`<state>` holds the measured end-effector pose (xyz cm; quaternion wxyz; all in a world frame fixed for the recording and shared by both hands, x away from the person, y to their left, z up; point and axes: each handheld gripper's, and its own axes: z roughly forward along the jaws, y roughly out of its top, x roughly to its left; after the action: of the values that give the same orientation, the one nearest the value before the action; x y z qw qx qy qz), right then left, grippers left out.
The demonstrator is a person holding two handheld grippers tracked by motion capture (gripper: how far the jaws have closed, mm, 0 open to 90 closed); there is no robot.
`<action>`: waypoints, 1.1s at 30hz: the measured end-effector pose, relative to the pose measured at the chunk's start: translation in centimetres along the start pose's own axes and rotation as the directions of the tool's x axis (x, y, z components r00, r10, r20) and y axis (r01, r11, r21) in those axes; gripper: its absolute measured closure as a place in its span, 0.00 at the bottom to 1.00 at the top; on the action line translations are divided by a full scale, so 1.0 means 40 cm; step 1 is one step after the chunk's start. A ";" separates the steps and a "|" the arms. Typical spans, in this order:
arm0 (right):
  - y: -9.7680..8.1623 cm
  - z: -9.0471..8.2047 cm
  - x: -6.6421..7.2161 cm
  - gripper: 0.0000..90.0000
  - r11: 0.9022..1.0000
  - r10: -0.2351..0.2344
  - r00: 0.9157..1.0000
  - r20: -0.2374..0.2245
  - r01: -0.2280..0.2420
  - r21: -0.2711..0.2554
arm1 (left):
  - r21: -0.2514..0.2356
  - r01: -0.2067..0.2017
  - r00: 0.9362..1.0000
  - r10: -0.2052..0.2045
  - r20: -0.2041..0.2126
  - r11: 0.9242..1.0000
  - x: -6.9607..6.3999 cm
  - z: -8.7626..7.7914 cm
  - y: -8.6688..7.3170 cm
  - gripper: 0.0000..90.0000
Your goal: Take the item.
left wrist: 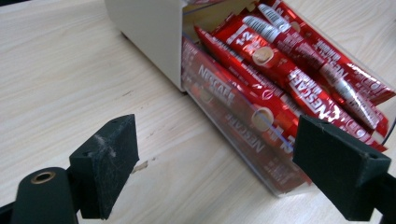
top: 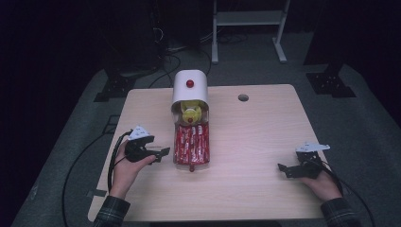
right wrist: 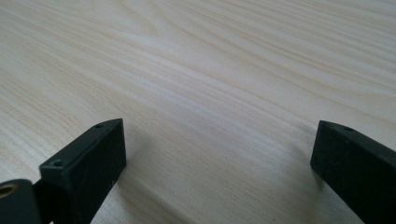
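A white rounded dispenser box (top: 190, 85) with a red knob stands at the table's back middle. Yellow packets (top: 191, 112) show in its open front. A clear tray (top: 176, 158) pulled out toward me holds several red Nescafe stick sachets (top: 191, 144). My left gripper (top: 163, 152) is open, just left of the tray's near end, nothing held. In the left gripper view the sachets (left wrist: 280, 70) lie close ahead of my left gripper (left wrist: 219, 140), beside the white box wall (left wrist: 149, 37). My right gripper (top: 283, 169) rests open on bare table at the right, and my right gripper (right wrist: 217, 135) frames only wood.
The light wooden table (top: 255, 137) has a round cable hole (top: 243, 98) at the back right. Black cables (top: 85, 156) trail off the left edge. A white stand's legs (top: 248, 19) and dark tripod feet (top: 331, 82) stand on the floor behind.
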<state>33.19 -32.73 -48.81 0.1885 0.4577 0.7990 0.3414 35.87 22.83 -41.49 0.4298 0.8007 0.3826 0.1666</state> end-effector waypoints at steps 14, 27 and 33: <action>0.000 0.000 0.000 0.03 1.000 0.000 1.000 0.000 0.000 0.000 | -0.009 -0.004 1.000 0.004 0.009 1.000 -0.018 0.011 0.030 0.17; 0.000 0.000 0.000 0.03 1.000 0.000 1.000 0.000 0.000 0.000 | -0.021 -0.017 0.999 0.018 0.035 1.000 -0.040 0.026 0.054 0.27; 0.000 0.000 0.000 0.03 1.000 0.000 1.000 0.000 0.000 0.000 | -0.028 -0.014 0.999 0.015 0.047 1.000 -0.048 0.034 0.059 0.30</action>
<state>33.19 -32.74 -48.81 0.1885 0.4577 0.7991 0.3412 36.53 19.85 -40.24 0.4488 0.8010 0.3642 0.1560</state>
